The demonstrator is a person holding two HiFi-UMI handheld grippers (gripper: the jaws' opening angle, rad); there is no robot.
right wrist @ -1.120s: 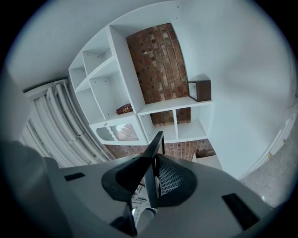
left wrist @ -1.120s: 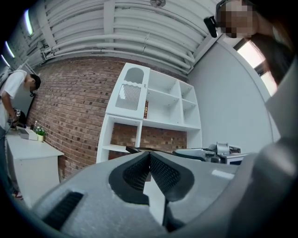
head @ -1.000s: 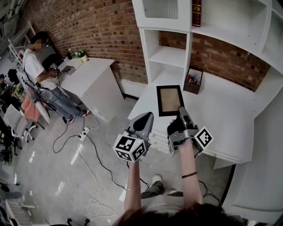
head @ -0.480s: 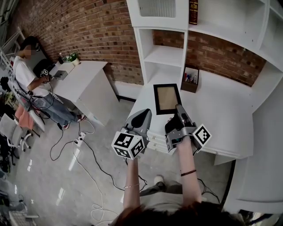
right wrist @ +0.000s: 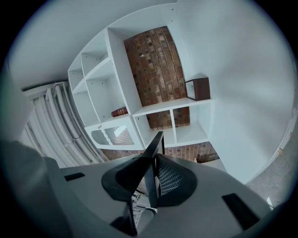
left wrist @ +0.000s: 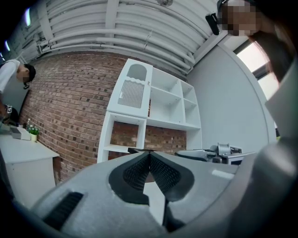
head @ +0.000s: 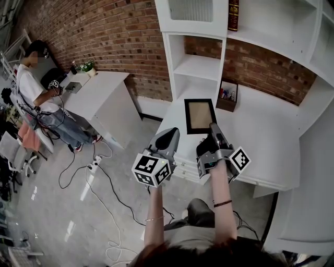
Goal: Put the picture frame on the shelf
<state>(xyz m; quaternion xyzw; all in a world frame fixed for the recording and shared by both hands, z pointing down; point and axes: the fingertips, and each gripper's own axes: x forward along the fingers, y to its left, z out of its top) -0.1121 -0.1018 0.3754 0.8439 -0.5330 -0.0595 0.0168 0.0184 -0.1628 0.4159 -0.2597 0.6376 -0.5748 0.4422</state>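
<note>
The picture frame (head: 200, 116), black-rimmed with a tan middle, lies nearly flat above the white desk (head: 261, 135), in front of the white shelf unit (head: 201, 65). My right gripper (head: 213, 130) is shut on the frame's near edge. In the right gripper view the black edge (right wrist: 156, 148) runs up from between the ribbed pads (right wrist: 170, 179). My left gripper (head: 170, 140) hovers to the frame's left off the desk edge, shut on nothing; its pads (left wrist: 158, 169) meet at the tips.
A brown pen box (head: 228, 96) stands on the desk at the back. A red book (head: 232, 14) sits on an upper shelf. At the left a person (head: 34, 86) sits by a white table (head: 102, 96). Cables (head: 104, 180) trail over the floor.
Both grippers and the held frame have shifted only slightly over the desk. The right gripper's hold on the frame is the same; the left stays shut.
</note>
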